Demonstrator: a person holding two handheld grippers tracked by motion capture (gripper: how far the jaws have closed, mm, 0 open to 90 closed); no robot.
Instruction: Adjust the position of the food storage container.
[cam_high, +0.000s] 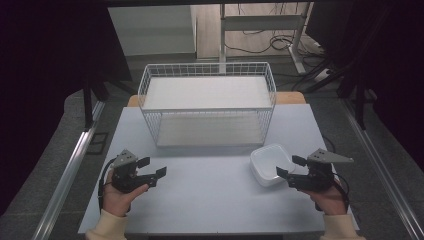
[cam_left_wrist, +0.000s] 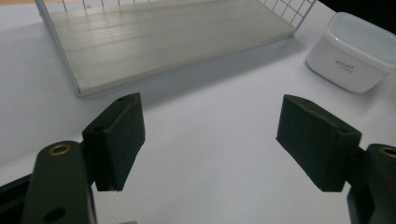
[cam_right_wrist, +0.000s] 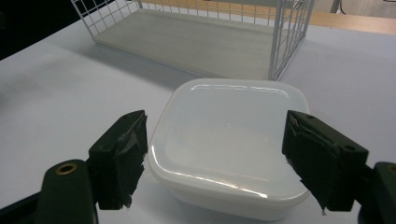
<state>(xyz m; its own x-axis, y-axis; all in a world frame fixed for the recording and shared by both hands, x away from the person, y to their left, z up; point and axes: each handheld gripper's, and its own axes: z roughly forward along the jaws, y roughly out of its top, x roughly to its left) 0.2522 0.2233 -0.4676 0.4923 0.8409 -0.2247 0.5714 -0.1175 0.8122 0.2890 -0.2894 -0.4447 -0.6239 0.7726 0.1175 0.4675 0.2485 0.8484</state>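
two grippers are in hand, both standing with jaws spread wide and nothing between the pads.

left side: your left gripper (cam_high: 150, 168) rests low over the pale grey table (cam_high: 210, 200), pointing toward the middle, well apart from any object. in the left gripper view its black pads (cam_left_wrist: 119, 140) frame bare tabletop. keep it parked there unless the box needs steadying.

centre: the white wire two-tier rack with pale board shelves (cam_high: 207, 102) stands at the far side of the table, its open front toward you. both shelves appear unloaded.

right side: the white square plastic box with a translucent lid (cam_high: 271, 164) sits on the table near the rack's right front corner, just ahead of your right gripper (cam_high: 291, 167). in the right gripper view the box (cam_right_wrist: 229, 144) lies between the pads (cam_right_wrist: 123, 156), but they seem not to press on it; the near edge is about level with the pad tips.

assessment: the step in hand looks to be taking hold of the box, judging by the right gripper's position.

recommendations: advance until the pads overlap the side walls, not just the lid rim. keep the jaws level and centred so both pads meet together. close gently; thin plastic may flex or slip. lift only once the hold is square.
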